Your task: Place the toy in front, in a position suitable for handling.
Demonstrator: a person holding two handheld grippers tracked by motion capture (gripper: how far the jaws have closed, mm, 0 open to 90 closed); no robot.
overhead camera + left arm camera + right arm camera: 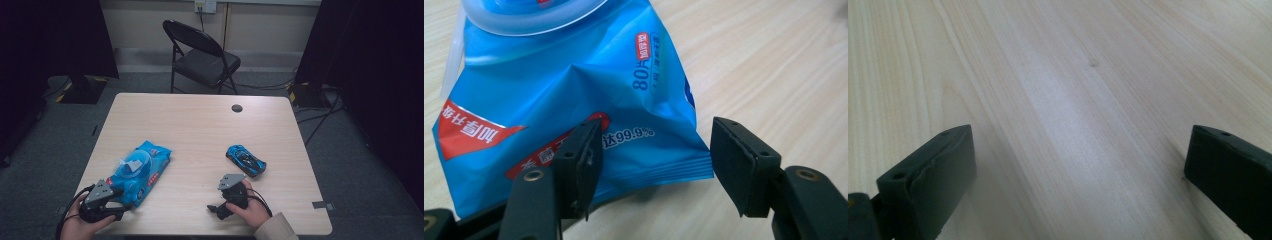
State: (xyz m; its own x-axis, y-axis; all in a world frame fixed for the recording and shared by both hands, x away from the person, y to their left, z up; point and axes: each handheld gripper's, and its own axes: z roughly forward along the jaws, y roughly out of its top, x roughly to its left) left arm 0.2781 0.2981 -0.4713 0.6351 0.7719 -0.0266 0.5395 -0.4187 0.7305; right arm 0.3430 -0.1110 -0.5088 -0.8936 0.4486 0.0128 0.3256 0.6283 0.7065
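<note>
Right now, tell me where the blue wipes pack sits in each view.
High view: wipes pack lies left of centre on the table, just ahead of the left gripper.
Left gripper view: pack covers the upper left, its near edge between the jaws.
Right gripper view: not in it.
Shared landmark: the pale wooden table.

Table [200, 120]: light wood-grain top, with a round dark grommet [237, 108] near the far edge. Blue wet-wipe pack [141, 170] lies flat at front left. Blue toy car [245, 160] rests at right, well apart.
</note>
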